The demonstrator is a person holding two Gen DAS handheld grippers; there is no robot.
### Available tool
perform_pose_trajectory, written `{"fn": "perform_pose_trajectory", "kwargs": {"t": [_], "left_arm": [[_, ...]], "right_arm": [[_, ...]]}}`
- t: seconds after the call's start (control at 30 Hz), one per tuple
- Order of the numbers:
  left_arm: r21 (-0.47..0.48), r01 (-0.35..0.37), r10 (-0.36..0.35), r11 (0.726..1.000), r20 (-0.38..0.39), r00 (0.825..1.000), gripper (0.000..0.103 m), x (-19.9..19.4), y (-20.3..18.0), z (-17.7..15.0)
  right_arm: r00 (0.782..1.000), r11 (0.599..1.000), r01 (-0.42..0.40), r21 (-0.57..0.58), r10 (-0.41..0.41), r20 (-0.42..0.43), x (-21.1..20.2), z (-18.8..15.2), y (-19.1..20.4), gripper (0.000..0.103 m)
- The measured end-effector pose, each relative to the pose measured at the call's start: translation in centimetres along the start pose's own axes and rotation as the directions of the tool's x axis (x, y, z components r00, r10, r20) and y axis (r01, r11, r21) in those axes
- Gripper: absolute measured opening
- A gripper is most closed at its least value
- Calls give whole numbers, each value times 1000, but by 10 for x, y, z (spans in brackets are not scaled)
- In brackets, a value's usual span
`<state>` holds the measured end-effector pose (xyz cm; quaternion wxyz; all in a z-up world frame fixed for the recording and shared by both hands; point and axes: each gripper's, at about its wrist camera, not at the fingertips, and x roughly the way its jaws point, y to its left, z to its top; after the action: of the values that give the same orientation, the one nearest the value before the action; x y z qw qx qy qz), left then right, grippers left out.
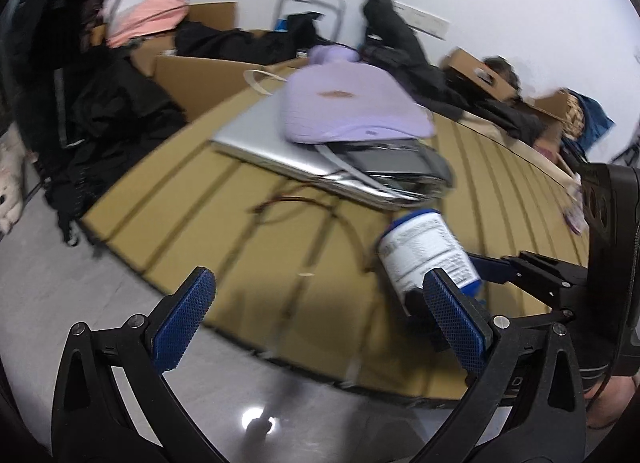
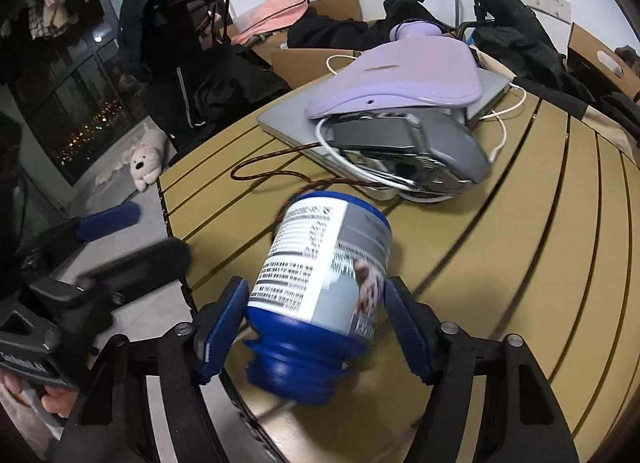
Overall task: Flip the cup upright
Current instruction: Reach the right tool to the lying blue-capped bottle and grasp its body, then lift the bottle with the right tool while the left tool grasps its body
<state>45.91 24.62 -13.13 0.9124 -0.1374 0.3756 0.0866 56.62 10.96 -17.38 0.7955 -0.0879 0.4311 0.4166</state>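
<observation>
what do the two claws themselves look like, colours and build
Both match. The left claw has glossy black plastic arms with triangular cut-outs, silver round pivot bolts, and blue fingers with a fine diamond-knurled face. The right claw shows the same black frame, silver bolts and blue textured pads. No cables or sleeves are visible on either.

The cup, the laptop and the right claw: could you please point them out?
cup [image 2: 320, 263], right wrist view, label on its side.
laptop [image 1: 256, 139], left wrist view, silver lid.
right claw [image 2: 316, 327], right wrist view, midway between fingertips.
</observation>
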Motion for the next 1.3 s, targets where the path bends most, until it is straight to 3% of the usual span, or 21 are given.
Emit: {"fn": "perform_pose_trajectory", "kwargs": {"t": [0.17, 0.3, 0.47, 0.6, 0.63, 0.67, 0.73, 0.8, 0.97, 1.3], "left_arm": [[80, 99, -97, 992, -29, 995, 103, 15, -59, 8], [137, 194, -188, 971, -54, 981, 103, 24, -116, 17], [211, 242, -222, 947, -115, 968, 100, 50, -190, 25], [245, 227, -201, 943, -126, 971, 83, 64, -227, 30], [246, 240, -209, 939, -146, 967, 75, 69, -234, 32], [242, 245, -208, 939, -166, 964, 70, 73, -238, 32], [240, 234, -189, 942, -196, 962, 50, 84, -245, 34], [271, 200, -152, 942, -190, 970, 40, 88, -252, 33], [303, 154, -96, 940, -195, 976, 32, 99, -254, 30], [321, 87, -37, 943, -159, 987, 33, 94, -248, 22]], "right_arm": [[995, 995, 98, -30, -98, 9, -35, -17, -53, 72], [988, 985, 157, -74, -157, 6, -78, -41, -101, 72], [994, 990, 110, -87, -109, 25, -103, -69, -130, 72], [997, 995, 58, -79, -54, 48, -110, -76, -135, 73], [997, 994, 53, -90, -48, 54, -112, -77, -135, 73], [997, 994, 49, -98, -44, 61, -113, -77, -135, 73], [996, 992, 30, -124, -19, 84, -115, -78, -135, 73], [996, 992, 22, -126, -10, 92, -114, -80, -138, 73], [994, 994, 40, -106, -29, 106, -122, -83, -153, 73], [981, 990, 132, 42, -137, 137, -139, -86, -197, 79]]}}
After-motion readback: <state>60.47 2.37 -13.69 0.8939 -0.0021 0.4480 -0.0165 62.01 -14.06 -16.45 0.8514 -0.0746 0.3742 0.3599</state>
